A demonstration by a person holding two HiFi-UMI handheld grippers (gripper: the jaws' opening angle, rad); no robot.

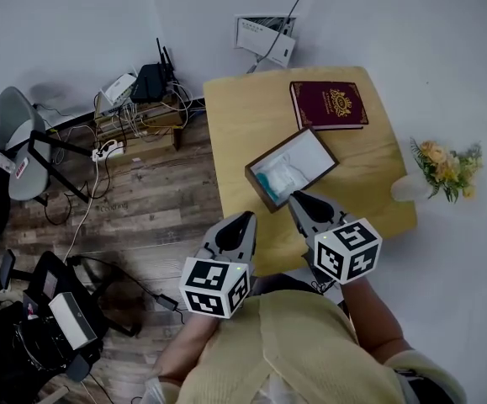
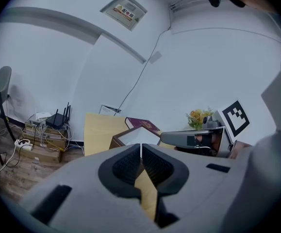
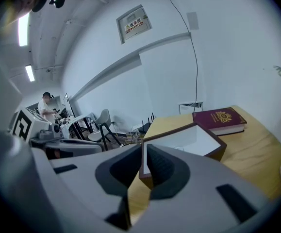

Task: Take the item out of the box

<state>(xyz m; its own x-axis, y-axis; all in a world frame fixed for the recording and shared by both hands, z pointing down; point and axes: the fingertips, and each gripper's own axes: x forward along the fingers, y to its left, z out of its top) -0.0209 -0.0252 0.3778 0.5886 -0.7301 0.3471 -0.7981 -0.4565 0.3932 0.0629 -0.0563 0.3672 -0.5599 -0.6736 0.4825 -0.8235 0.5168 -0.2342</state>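
The box (image 1: 312, 153), item (image 1: 278, 178) inside, is seen open. Left gripper (image 1: 245, 219) and right gripper (image 1: 296, 199) are held closed, empty, at the table's (image 1: 235, 116) near edge.

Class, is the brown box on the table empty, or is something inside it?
Not empty: a pale bluish packet lies inside the open box.

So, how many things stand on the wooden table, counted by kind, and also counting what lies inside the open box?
Box: 1
Packet, inside the box: 1
Book: 1
Vase of flowers: 1
Total: 4
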